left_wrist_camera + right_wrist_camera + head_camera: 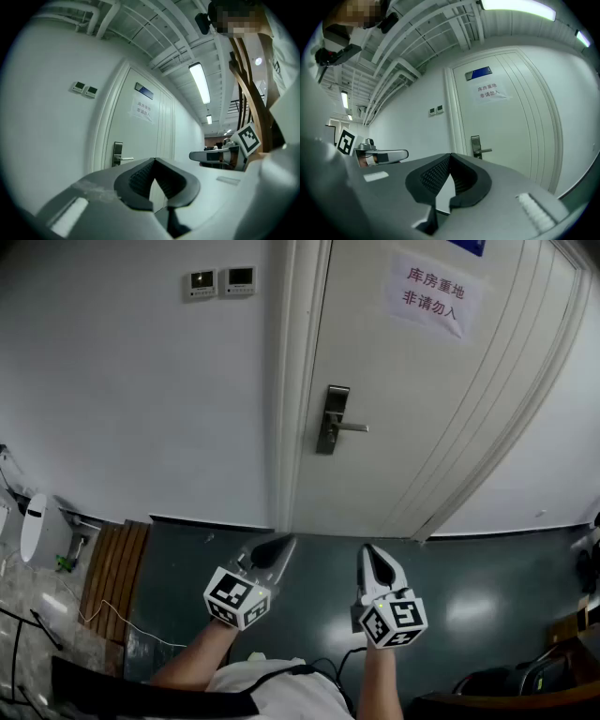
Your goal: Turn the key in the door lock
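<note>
Door lock (pixel 333 418) first: its metal plate sits on the left edge of the white door (pixel 441 456), well ahead of me and above both tools. I can't make out a key in it from here; it is too small to tell.

Over on the left wall hang two small control panels (pixel 220 282), which don't matter for this. My left gripper (pixel 279 544) hangs low over the dark floor (pixel 487 587), jaws together with nothing between them. I'd keep it out of the way, or ready to steady the lever handle (pixel 353 427) just right of the plate.

My right gripper (pixel 372 555) is beside it, jaws also fully together and empty, pointing level at the door. I judge this is the approach. To do it well, I should close the distance, spread the right jaws before I reach the plate, come in square to the door, pinch the key's flat head between the pads, and twist about the key's own line without levering sideways.
</note>
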Demonstrator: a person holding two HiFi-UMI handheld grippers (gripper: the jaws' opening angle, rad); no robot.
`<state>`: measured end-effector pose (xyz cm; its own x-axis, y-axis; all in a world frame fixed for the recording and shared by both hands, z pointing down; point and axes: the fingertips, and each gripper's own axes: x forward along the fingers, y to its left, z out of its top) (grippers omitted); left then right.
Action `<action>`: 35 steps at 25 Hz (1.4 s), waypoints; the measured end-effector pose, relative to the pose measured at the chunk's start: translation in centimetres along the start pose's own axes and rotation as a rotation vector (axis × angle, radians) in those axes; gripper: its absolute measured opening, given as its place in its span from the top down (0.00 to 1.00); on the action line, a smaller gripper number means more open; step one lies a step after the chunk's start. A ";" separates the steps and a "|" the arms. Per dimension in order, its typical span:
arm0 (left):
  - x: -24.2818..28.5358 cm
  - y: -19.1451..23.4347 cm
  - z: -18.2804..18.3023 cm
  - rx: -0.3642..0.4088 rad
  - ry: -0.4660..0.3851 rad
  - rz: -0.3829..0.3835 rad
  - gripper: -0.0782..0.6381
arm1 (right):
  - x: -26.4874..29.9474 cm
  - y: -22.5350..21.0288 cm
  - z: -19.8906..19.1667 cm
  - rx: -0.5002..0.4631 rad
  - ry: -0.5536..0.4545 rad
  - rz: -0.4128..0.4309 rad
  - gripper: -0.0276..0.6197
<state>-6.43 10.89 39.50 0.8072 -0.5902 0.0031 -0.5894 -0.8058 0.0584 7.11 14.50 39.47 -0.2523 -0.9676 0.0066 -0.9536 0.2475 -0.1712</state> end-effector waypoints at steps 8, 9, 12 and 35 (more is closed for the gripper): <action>0.5 0.5 0.1 -0.009 -0.020 -0.008 0.89 | 0.1 -0.3 -0.1 0.023 -0.022 0.000 0.95; 0.5 0.5 0.1 -0.006 -0.025 -0.004 0.89 | 0.1 -0.5 -0.1 0.027 -0.024 0.000 0.94; 0.6 0.2 0.1 0.002 -0.027 0.002 0.88 | -0.2 -1.2 -0.1 0.037 -0.028 -0.012 0.94; 4.3 -3.0 -1.5 0.000 0.000 0.041 0.88 | -1.5 -5.8 -1.2 0.029 0.007 0.032 0.94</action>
<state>-1.16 10.85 40.80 0.7824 -0.6227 0.0059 -0.6219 -0.7809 0.0578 12.86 14.60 41.62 -0.2836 -0.9589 0.0075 -0.9400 0.2764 -0.2000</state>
